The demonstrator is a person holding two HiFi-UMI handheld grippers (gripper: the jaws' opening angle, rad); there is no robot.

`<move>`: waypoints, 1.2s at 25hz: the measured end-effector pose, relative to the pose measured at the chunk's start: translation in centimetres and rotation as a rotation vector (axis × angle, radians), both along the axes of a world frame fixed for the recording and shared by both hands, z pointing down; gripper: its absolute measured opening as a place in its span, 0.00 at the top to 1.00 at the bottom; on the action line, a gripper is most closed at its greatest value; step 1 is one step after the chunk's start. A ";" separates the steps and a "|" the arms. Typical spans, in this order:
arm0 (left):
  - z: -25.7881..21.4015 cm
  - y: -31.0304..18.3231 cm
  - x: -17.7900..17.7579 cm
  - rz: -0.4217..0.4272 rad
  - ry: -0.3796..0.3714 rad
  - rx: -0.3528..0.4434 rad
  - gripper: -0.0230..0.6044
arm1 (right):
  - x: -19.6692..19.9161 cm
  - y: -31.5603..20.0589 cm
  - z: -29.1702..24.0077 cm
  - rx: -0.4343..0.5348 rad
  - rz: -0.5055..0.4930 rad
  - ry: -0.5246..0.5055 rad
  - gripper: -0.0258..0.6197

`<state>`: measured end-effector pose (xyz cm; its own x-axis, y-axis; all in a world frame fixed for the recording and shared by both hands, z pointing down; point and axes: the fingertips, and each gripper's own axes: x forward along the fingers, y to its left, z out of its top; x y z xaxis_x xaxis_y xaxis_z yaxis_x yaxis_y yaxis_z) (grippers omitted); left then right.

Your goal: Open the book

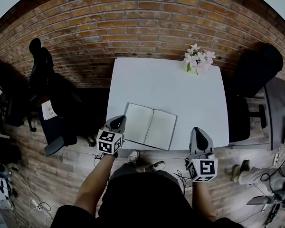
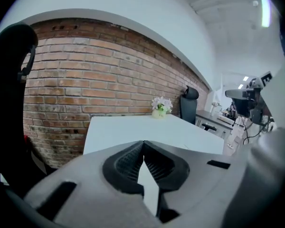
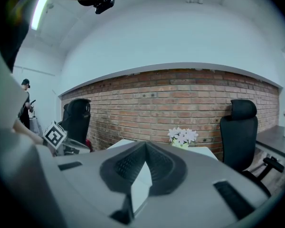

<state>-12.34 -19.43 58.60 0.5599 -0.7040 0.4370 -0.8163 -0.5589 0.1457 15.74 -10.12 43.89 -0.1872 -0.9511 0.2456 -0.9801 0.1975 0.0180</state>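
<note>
The open book with blank white pages (image 1: 149,126) lies flat near the front edge of the square white table (image 1: 180,89), its spine running away from the person. The left gripper (image 1: 117,123) sits just beside the outer edge of the left-hand page, near its closer corner. From above I cannot tell whether the tip touches the paper. Its ribbed dark fingers (image 2: 126,163) are pressed together with nothing between them. The right gripper (image 1: 200,137) is at the table's front edge, apart from the right-hand page, its fingers (image 3: 123,165) likewise closed on nothing. Neither gripper view shows the book, because the grey gripper bodies fill the lower part of each. A small pot of pale pink-white flowers (image 1: 198,60) stands at the far right corner, before the red brick wall (image 1: 133,18). The black office chairs on either side are dark and partly cut off.
</note>
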 end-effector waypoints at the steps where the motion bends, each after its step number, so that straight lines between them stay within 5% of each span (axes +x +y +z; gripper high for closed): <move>1: -1.1 -0.3 0.5 0.007 0.011 0.024 0.92 | 0.1 -0.1 -0.1 0.009 0.002 -0.002 0.94; 9: -10.2 -2.0 3.3 0.041 0.102 0.193 0.92 | 1.2 -0.3 -1.9 0.050 0.022 0.019 0.94; 16: -16.9 -1.9 5.7 0.109 0.085 0.331 0.92 | 2.3 -0.4 -2.6 0.021 0.041 0.013 0.94; 24: -26.0 0.0 4.9 0.096 0.148 0.518 0.92 | 3.0 -1.0 -4.1 0.054 0.051 0.021 0.94; 30: -29.8 1.8 3.7 0.110 0.127 0.600 0.92 | 4.3 -0.8 -5.5 0.110 0.088 0.024 0.94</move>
